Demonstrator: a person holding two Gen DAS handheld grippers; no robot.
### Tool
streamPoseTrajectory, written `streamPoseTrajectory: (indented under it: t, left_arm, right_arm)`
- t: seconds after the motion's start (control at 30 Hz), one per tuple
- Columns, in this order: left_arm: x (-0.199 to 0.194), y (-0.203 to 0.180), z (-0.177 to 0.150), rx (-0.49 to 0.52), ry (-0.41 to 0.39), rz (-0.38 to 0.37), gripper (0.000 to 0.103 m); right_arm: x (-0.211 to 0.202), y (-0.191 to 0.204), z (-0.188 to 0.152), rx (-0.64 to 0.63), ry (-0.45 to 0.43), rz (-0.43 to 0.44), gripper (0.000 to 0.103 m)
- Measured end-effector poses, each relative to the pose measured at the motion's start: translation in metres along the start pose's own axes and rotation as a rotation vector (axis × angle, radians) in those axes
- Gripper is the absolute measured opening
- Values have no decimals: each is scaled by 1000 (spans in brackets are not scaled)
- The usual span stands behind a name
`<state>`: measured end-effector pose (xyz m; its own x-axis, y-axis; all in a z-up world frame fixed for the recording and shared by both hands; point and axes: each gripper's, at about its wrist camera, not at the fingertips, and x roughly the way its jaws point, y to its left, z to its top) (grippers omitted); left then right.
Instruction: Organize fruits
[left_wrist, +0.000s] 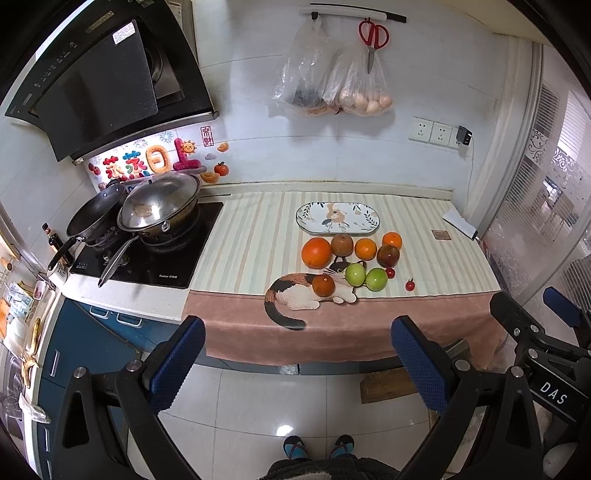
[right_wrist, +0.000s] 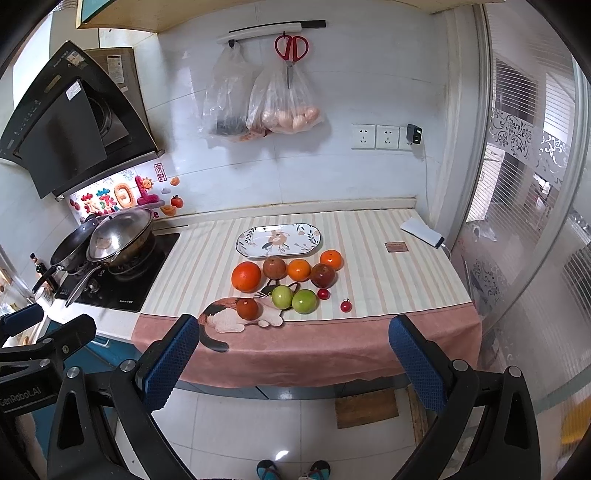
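Behind the fruits (right_wrist: 288, 284) — plate (right_wrist: 243, 242) (bare).

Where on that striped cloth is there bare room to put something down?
Bare striped cloth lies between the stove and the big orange, and again right of the fruit, toward the white box. The oval plate is empty too. It is crowded just in front of the plate.

My feet (right_wrist: 291, 469) are cut off at the bottom edge; the hanging bags' (left_wrist: 325, 85) dark contents stay too murky to identify.
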<state>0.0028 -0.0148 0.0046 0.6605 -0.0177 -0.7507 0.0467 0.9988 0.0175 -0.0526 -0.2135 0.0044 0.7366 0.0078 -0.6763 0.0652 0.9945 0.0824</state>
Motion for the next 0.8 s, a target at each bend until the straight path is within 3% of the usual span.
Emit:
streamPoseTrajectory:
  t: [0.8]
  left_arm:
    - [2,-2,0,0,-2,-6,103]
  right_arm:
    - [-2,-6,0,1,-6,-5,103]
